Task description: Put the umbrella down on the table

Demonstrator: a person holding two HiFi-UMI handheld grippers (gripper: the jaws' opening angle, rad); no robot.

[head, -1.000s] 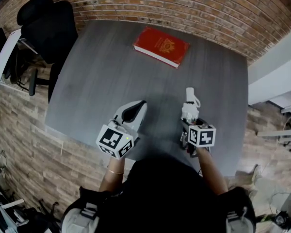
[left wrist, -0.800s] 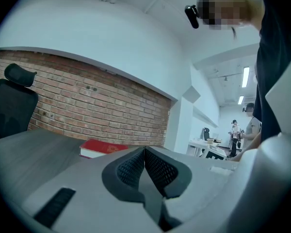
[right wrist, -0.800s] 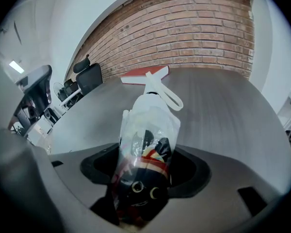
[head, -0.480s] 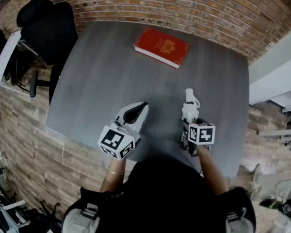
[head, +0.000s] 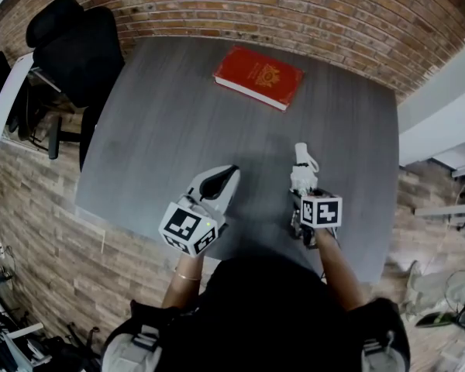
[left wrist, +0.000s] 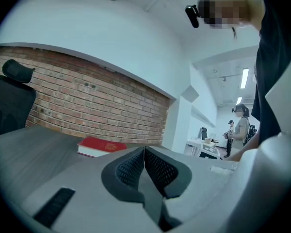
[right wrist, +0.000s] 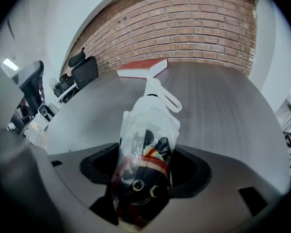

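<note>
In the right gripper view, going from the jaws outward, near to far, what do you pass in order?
right gripper, shut on the folded umbrella → bare stretch of grey table → red book → brick wall

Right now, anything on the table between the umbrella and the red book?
Nothing: only bare grey table between the umbrella and the red book. The head view shows it plainly; the right gripper view agrees.
</note>
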